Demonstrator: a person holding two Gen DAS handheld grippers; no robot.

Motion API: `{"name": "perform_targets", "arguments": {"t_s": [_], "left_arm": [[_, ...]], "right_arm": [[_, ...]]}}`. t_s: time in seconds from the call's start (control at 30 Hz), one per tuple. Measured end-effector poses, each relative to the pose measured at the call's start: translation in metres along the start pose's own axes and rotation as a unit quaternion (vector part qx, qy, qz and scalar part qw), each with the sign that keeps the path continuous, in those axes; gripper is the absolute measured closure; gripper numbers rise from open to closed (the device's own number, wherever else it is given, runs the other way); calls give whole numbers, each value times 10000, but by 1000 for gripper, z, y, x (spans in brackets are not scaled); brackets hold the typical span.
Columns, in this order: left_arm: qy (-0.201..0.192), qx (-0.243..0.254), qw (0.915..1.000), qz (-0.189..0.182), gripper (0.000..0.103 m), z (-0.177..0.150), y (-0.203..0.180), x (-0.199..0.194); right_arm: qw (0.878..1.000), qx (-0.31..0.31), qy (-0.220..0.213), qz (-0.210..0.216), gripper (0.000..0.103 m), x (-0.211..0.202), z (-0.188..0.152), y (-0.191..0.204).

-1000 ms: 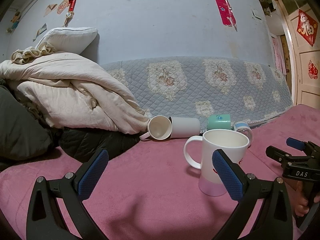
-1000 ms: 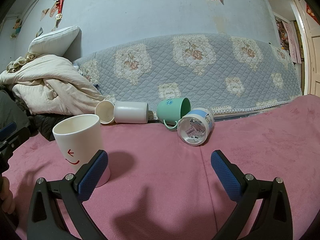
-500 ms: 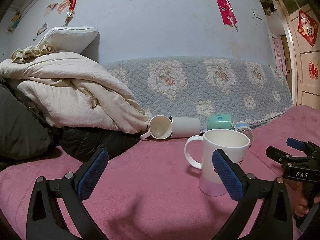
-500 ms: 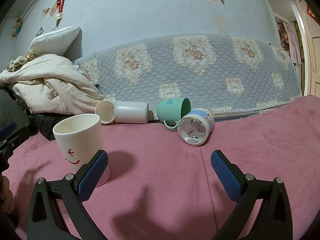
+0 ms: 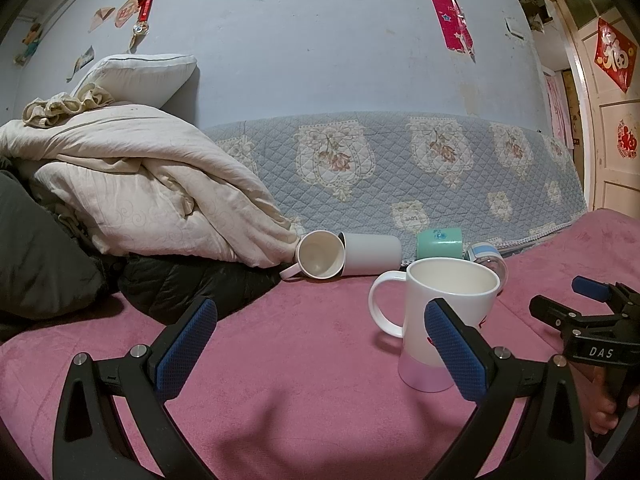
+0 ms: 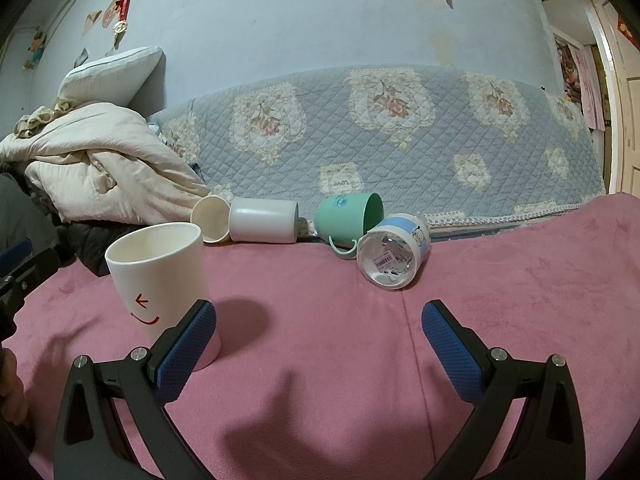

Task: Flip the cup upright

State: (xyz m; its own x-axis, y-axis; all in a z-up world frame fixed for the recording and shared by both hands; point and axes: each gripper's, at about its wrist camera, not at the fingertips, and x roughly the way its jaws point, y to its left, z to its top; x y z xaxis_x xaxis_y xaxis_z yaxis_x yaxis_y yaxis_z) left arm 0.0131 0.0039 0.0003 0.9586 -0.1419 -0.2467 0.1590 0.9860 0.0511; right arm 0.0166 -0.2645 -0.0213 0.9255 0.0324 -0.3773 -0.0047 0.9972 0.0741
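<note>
Jaws apart, pink blanket (image 6: 500, 280), blue wall (image 5: 320, 40)

Each set of tongs consists of two matte black arms with triangular cut-outs near the base. The left tongs (image 5: 320, 346) carry blue pads (image 5: 186, 346) with a fine diamond-knurled texture on the inner faces of the arm tips; the right tongs (image 6: 319, 346) carry identical blue pads (image 6: 450, 354). Round silver screw heads sit on top of each arm behind the pads. Seen from the left wrist view, the black body of the right tongs bears white "DAS" lettering. Bare skin of the right hand (image 5: 604, 408) shows beneath it.
</note>
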Motion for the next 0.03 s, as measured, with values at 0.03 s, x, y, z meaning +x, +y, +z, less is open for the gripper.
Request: {"name": "perform_targets", "arguments": {"t_s": [0.03], "left_arm": [[2, -1, 10000, 1, 0, 0, 0, 0]], "right_arm": [[10000, -11, 5, 1, 0, 0, 0, 0]]}}
